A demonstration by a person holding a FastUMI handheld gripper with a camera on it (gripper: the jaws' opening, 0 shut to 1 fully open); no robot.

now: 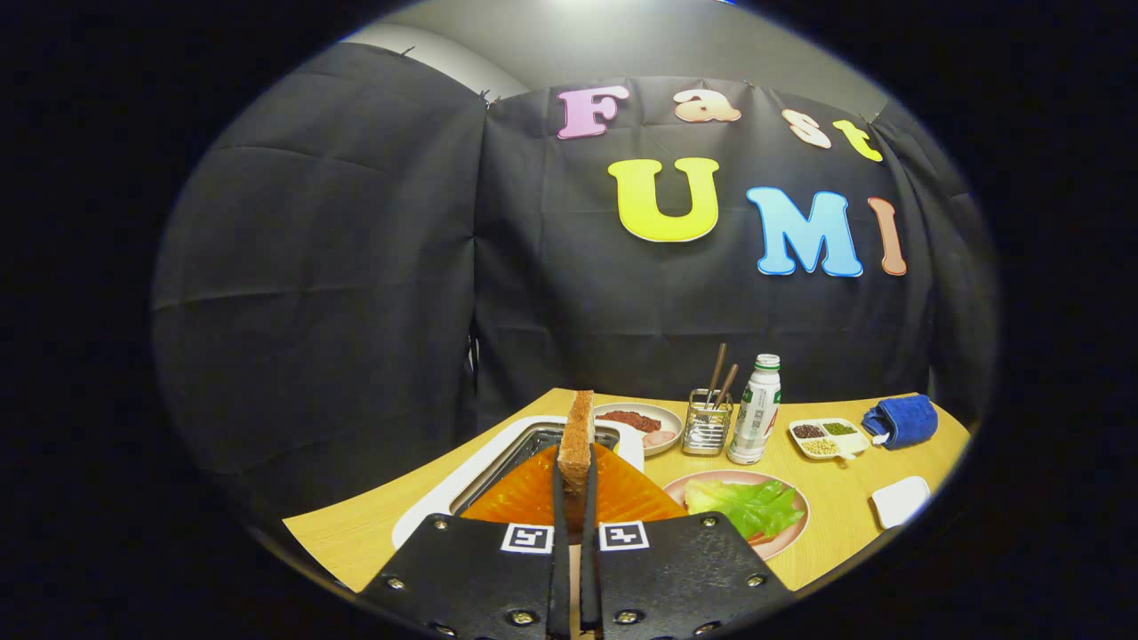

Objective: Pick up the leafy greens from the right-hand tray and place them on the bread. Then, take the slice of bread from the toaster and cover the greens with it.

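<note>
- The gripper (573,498) has both fingers pinched tight on the slice of bread (577,437), which stands upright on its edge between them and pokes up past the fingertips.
- Right below the slice sits the toaster (498,462), white-bodied with a dark slot; the bread is held clear above that slot.
- Just to the right of the toaster, a pink plate (791,533) carries the leafy greens (747,507), spread flat over something beneath them, only a thin edge of it peeking out.
- Behind the toaster, a small dish (653,427) holds reddish and pale food.
- Further right of the toaster along the back: a wire holder (707,431) with chopsticks, a bottle (756,411), a divided dish of beans (827,437) and a rolled blue cloth (902,420).
- Everything rests on the wooden table (356,533).
</note>
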